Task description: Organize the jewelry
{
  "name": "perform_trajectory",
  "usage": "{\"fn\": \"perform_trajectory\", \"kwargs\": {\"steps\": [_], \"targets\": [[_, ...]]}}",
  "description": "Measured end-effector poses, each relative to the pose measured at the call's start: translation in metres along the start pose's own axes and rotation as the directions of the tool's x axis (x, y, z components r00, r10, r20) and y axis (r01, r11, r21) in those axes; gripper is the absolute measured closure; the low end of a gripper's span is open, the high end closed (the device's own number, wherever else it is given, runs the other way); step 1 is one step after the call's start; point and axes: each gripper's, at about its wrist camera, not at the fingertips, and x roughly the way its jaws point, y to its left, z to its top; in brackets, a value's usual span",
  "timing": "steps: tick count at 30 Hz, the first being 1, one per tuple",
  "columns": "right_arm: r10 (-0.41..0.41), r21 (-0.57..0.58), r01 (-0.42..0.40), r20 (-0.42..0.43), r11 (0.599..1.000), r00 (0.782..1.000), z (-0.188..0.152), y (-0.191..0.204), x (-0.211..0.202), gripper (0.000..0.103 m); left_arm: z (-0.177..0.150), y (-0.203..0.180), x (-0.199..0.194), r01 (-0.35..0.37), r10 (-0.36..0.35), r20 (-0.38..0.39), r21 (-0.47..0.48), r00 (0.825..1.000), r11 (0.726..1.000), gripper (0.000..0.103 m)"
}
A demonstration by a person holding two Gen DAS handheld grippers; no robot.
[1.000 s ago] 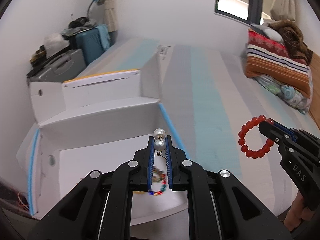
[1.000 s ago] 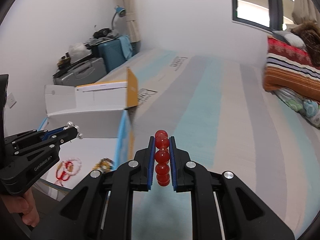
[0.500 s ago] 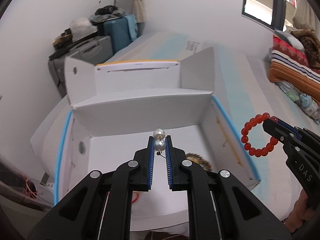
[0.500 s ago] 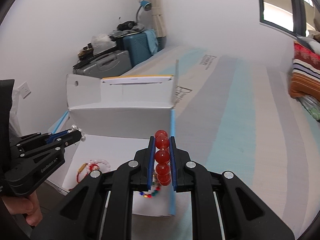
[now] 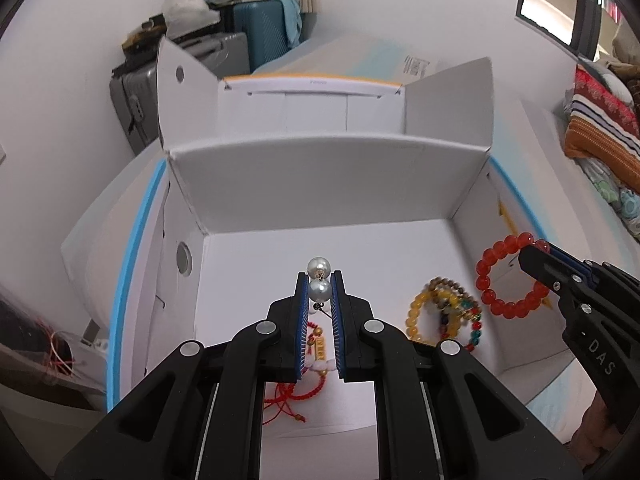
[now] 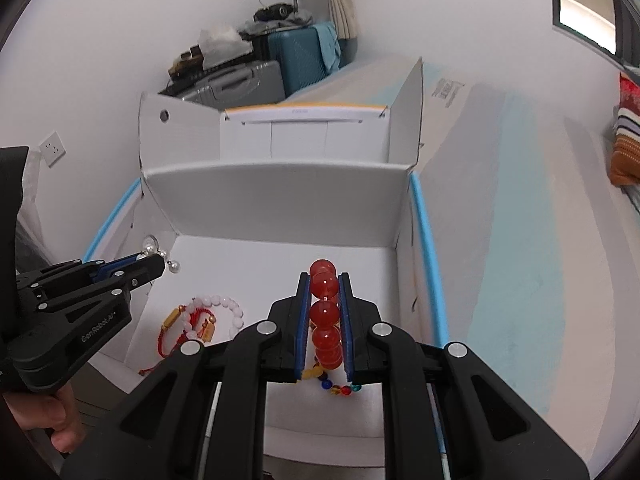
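My left gripper (image 5: 319,294) is shut on a pearl earring (image 5: 319,278) and holds it above the floor of an open white cardboard box (image 5: 328,184). My right gripper (image 6: 325,296) is shut on a red bead bracelet (image 6: 325,312), also above the box; the bracelet hangs from it in the left wrist view (image 5: 506,276). In the box lie yellow and multicoloured bead bracelets (image 5: 444,314), a red cord bracelet (image 5: 294,390) and a white bead bracelet (image 6: 228,308). The left gripper (image 6: 162,264) shows at the left of the right wrist view.
The box (image 6: 280,192) sits on a striped blue and grey mattress (image 6: 520,184) with its flaps raised. Suitcases (image 5: 240,40) stand against the wall behind it. Folded blankets (image 5: 600,128) lie at the far right.
Both grippers have moved left from over the mattress to over the box, each keeping its piece. The box interior and the jewelry in it have come into full view.
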Motion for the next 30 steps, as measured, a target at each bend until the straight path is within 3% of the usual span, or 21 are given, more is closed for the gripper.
{"fn": "perform_trajectory", "kwargs": {"steps": [13,16,17,19,21,24,26,28,30], "targets": [[-0.004,0.000,0.004,-0.054,1.000,0.999,-0.010,0.007,0.024,0.090,-0.009,0.012,0.018,-0.007,0.007,-0.039,-0.008,0.999,1.000,0.092],[-0.016,0.002,0.016,-0.043,1.000,0.999,-0.009,0.009,0.023,0.088,-0.008,0.012,0.015,-0.008,0.008,-0.027,-0.002,1.000,1.000,0.090],[-0.031,0.000,0.031,-0.026,1.000,0.999,-0.008,0.010,0.019,0.082,-0.008,0.013,0.013,-0.012,0.012,-0.022,0.000,1.000,1.000,0.089],[-0.036,0.002,0.036,-0.010,0.999,0.999,-0.006,0.012,0.015,0.070,-0.008,0.014,0.010,-0.014,0.014,-0.011,-0.002,1.000,1.000,0.066],[-0.041,0.006,0.041,0.011,0.999,0.999,-0.005,0.012,0.008,0.059,-0.009,0.014,0.002,-0.029,0.029,0.020,-0.003,0.999,1.000,0.052],[-0.055,0.007,0.055,0.040,0.998,0.998,-0.003,0.012,-0.004,0.045,-0.009,0.014,-0.008,-0.041,0.041,0.047,-0.007,0.998,0.999,0.036],[-0.057,0.021,0.056,0.059,0.998,0.997,-0.003,0.011,-0.014,0.041,-0.009,0.014,-0.017,-0.046,0.046,0.068,-0.008,0.997,0.999,0.032],[-0.059,0.025,0.058,0.072,0.998,0.996,-0.002,0.012,-0.022,0.033,-0.009,0.014,-0.025,-0.055,0.056,0.083,-0.012,0.995,0.998,0.020],[-0.067,0.033,0.064,0.091,0.997,0.994,-0.002,0.012,-0.032,0.022,-0.011,0.015,-0.036,-0.059,0.061,0.107,-0.019,0.992,0.998,0.017]]}}
